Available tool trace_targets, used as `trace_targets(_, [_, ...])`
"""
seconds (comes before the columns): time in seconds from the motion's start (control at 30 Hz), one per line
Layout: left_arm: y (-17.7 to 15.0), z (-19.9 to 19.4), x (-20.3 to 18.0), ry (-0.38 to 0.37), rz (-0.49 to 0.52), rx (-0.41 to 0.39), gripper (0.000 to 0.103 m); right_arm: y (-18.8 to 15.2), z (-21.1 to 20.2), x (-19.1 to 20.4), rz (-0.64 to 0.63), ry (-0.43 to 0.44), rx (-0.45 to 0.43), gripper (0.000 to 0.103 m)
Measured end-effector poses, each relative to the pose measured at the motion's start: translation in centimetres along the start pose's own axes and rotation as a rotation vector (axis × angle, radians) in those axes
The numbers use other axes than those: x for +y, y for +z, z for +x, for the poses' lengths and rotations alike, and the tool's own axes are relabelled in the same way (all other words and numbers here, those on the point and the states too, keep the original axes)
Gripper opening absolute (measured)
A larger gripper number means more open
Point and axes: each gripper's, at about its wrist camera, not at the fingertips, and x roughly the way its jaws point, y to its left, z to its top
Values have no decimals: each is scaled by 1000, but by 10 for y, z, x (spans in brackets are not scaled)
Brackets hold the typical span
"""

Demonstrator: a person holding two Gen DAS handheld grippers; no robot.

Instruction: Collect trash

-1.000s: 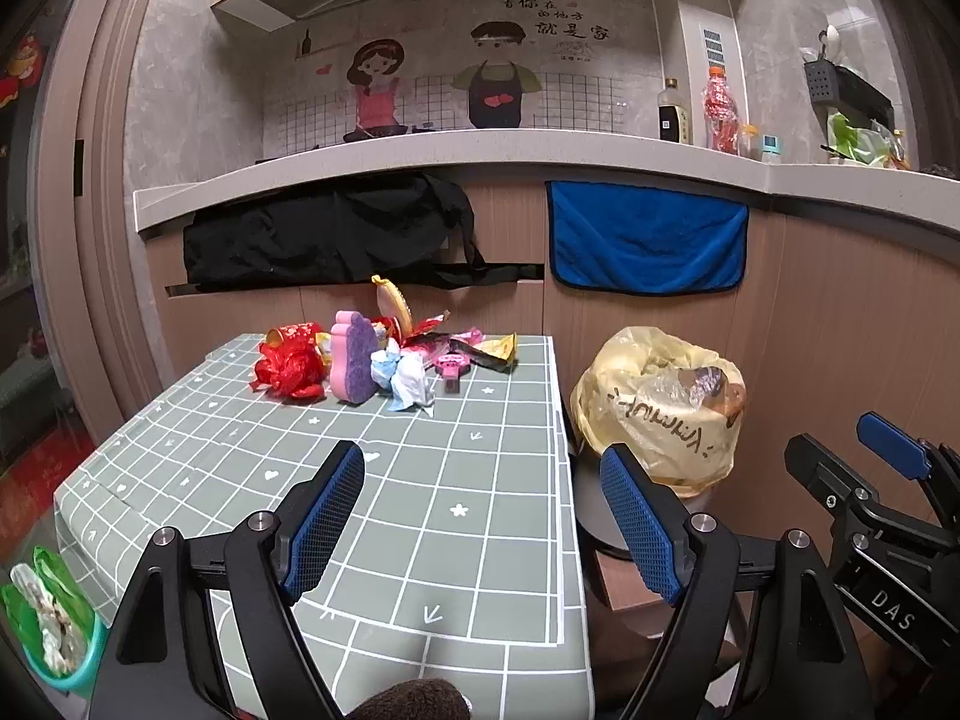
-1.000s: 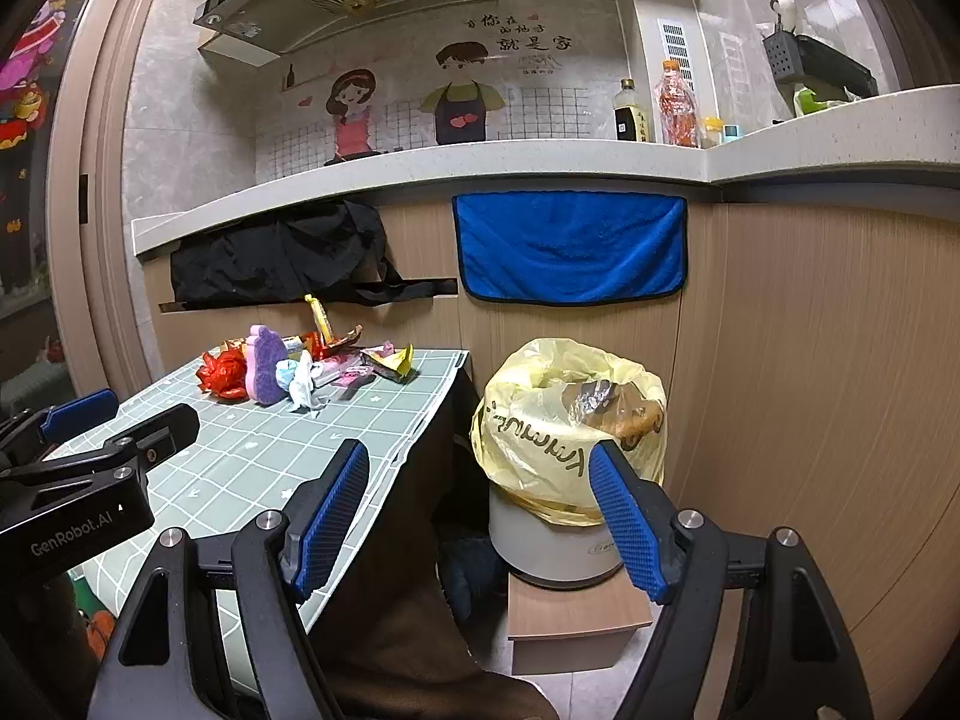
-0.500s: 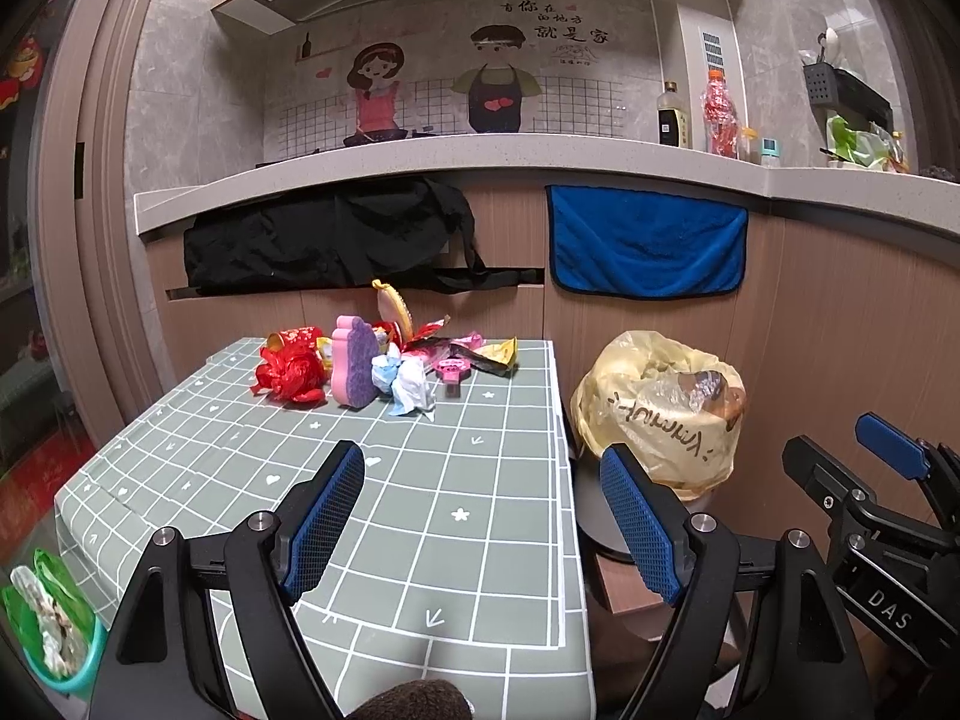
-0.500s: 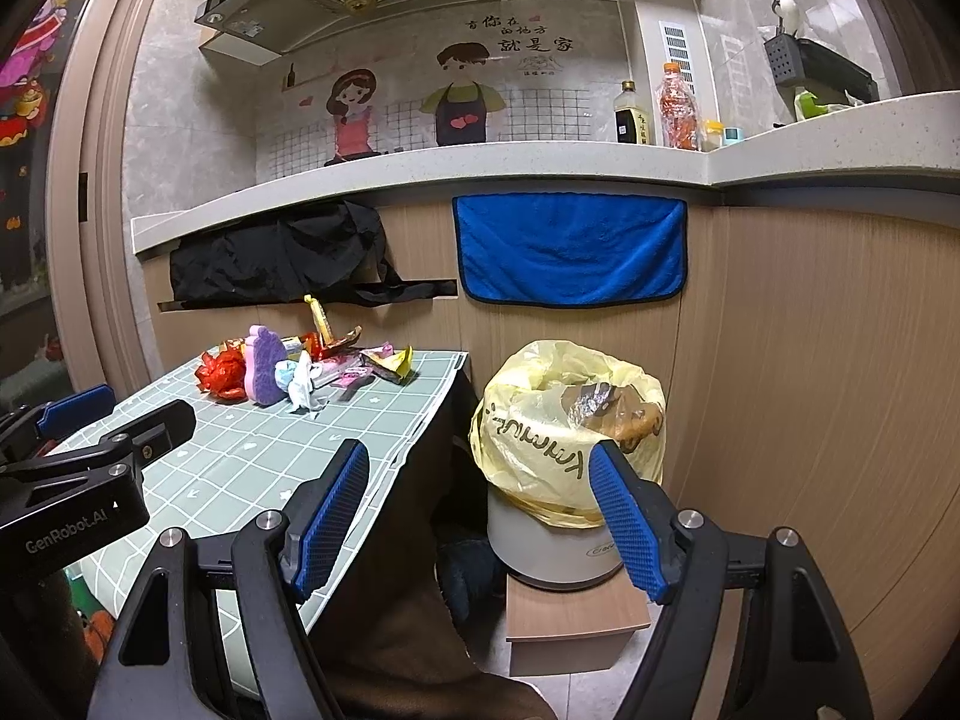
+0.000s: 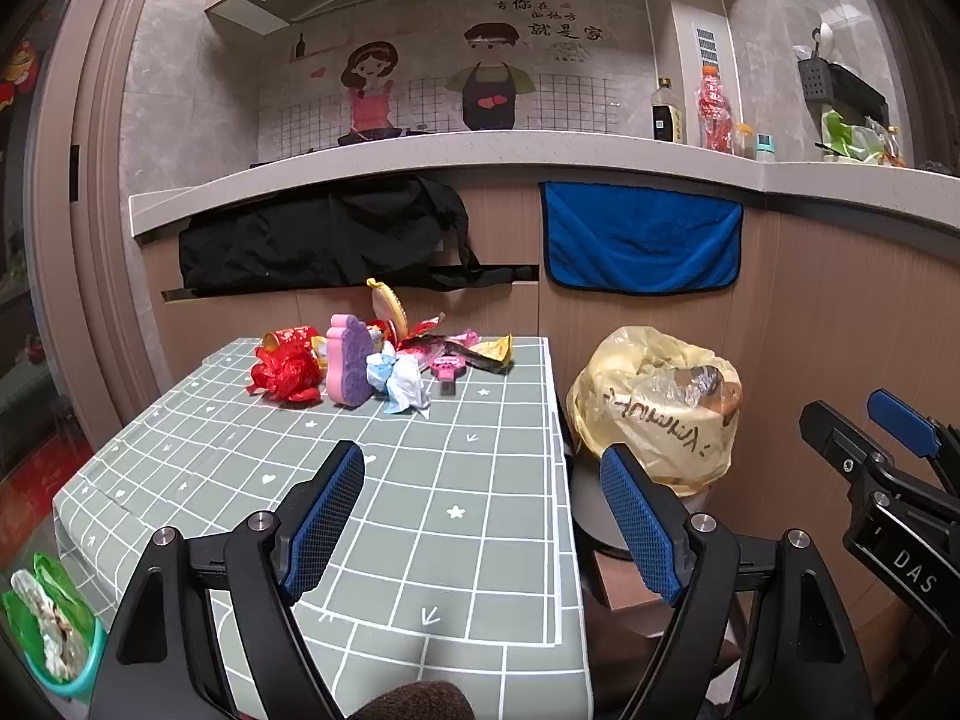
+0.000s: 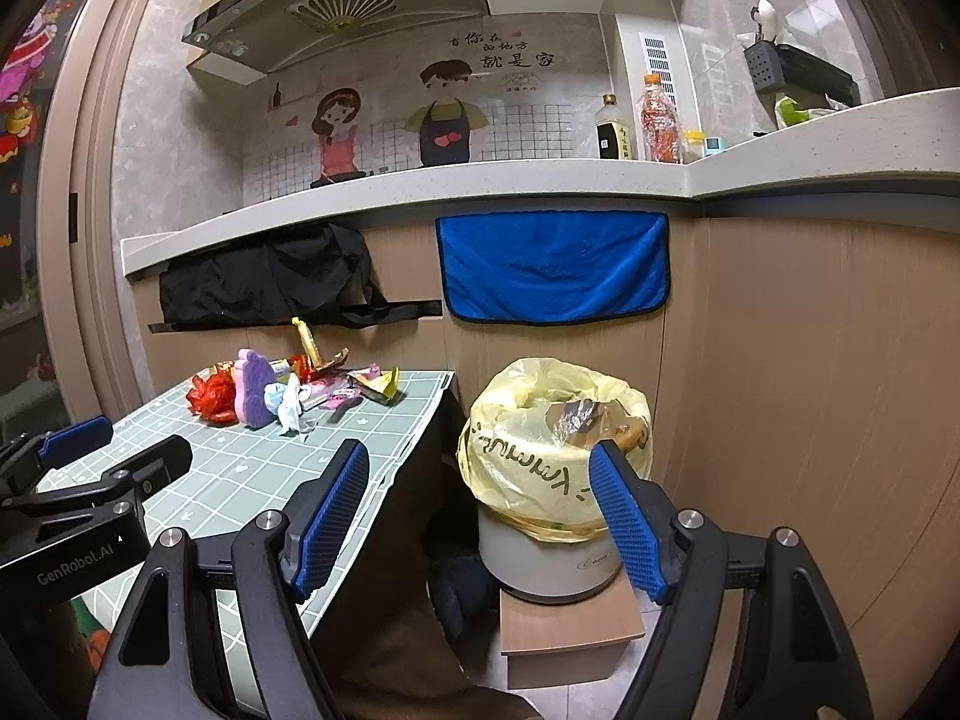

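Note:
A heap of trash (image 5: 378, 360) lies at the far end of the green checked table (image 5: 420, 516): red foil wrappers (image 5: 285, 372), a pink and purple sponge (image 5: 348, 367), crumpled tissue (image 5: 405, 387) and snack wrappers (image 5: 480, 354). The same trash heap (image 6: 288, 387) shows in the right wrist view. My left gripper (image 5: 483, 516) hangs open over the near half of the table, nothing between its fingers. My right gripper (image 6: 477, 516) is open too, held off the table's right edge in front of the bin with a yellow bag (image 6: 552, 444). That bin (image 5: 654, 414) holds crumpled rubbish.
The bin stands on a low wooden stool (image 6: 570, 624) beside the table. A black bag (image 5: 324, 240) and a blue towel (image 5: 642, 240) hang from the counter (image 5: 480, 147) behind. Bottles (image 5: 714, 108) stand on the counter. A teal bowl with green scraps (image 5: 51, 630) sits low left.

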Motion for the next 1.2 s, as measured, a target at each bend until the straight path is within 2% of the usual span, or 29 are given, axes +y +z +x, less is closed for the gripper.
trace_targets(1.2, [0, -1, -2, 2, 2, -3, 81, 0, 0, -2, -2, -1, 0, 74])
